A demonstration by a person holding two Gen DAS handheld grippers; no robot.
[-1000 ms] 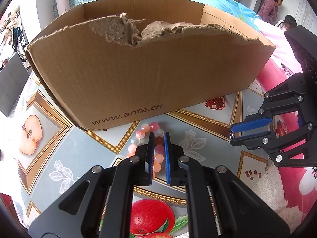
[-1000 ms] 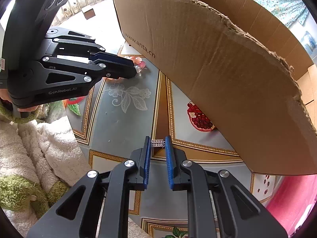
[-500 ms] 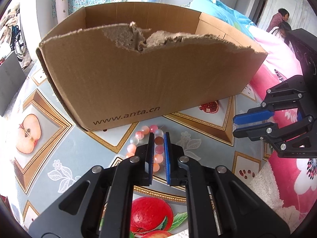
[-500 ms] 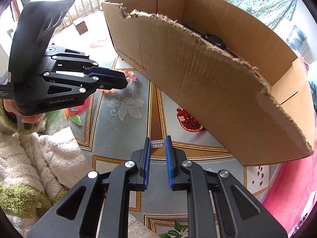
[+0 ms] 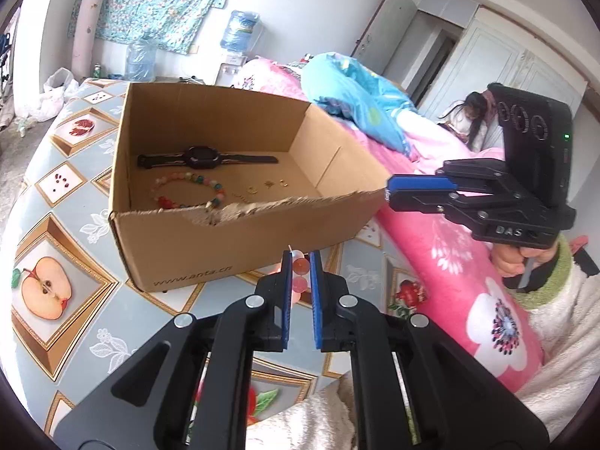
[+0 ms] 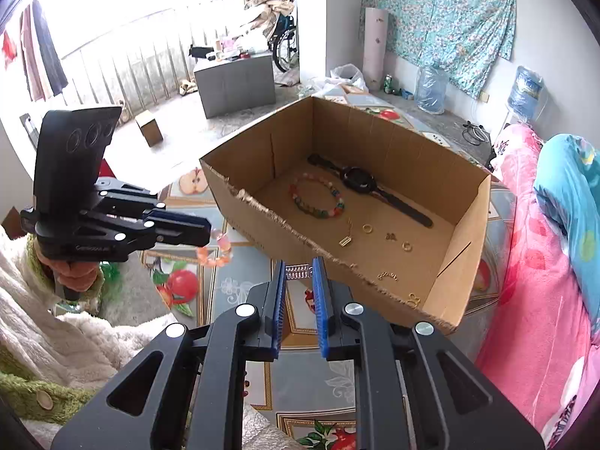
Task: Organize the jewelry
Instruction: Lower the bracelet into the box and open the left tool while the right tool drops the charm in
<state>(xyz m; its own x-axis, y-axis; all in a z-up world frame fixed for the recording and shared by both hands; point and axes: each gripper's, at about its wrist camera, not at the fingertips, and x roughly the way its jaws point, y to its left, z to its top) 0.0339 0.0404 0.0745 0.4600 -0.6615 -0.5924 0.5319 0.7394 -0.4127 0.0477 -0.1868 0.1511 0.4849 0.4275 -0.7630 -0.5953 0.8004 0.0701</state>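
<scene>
My left gripper [image 5: 300, 262] is shut on a pink bead bracelet [image 5: 300, 273], held in the air in front of the cardboard box [image 5: 180, 251]. From the right wrist view the bracelet [image 6: 215, 249] dangles from the left gripper [image 6: 204, 230]. My right gripper [image 6: 299, 273] is shut on a small silver hair clip [image 6: 299, 273] above the box's torn near wall. Seen from the left wrist, the right gripper [image 5: 390, 189] hovers at the box's right corner. Inside the box [image 6: 465, 262] lie a black watch [image 6: 360, 180], a multicoloured bead bracelet [image 6: 318, 198] and several small gold pieces [image 6: 367, 228].
The box stands on a table with a fruit-print cloth [image 5: 45, 288]. A pink bed cover [image 6: 525, 300] runs along the right. A person [image 5: 468, 120] sits in the far right corner. Fluffy white sleeves [image 6: 75, 337] are at the lower edges.
Both grippers have risen and tilted up, so the box's inside now shows. The pink bracelet has left the table with the left gripper; the silver clip has risen with the right.
</scene>
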